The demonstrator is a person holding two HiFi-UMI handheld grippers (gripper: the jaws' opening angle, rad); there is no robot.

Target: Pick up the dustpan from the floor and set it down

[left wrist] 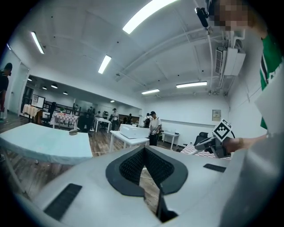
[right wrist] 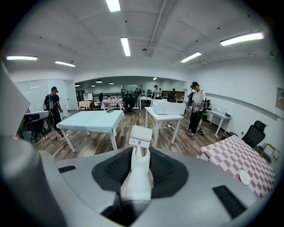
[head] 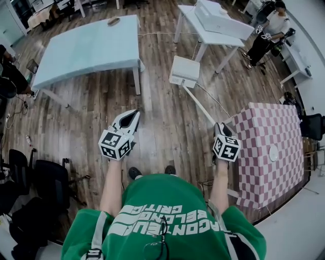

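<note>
The white dustpan (head: 184,71) has a long thin handle (head: 200,104) that runs back to my right gripper (head: 222,128). In the right gripper view the jaws are shut on that white handle (right wrist: 137,177), and the pan (right wrist: 140,136) sticks out ahead, seemingly held off the wooden floor. My left gripper (head: 133,116) is held up beside it at the left, well apart from the dustpan. In the left gripper view its fingertips (left wrist: 144,150) meet with nothing between them.
A light blue table (head: 86,48) stands ahead on the left and a white table (head: 189,12) bearing a white box ahead on the right. A pink checked table (head: 271,127) with a white plate (head: 273,152) is close on my right. Black chairs (head: 30,177) stand at the left, and a person (head: 266,35) stands far right.
</note>
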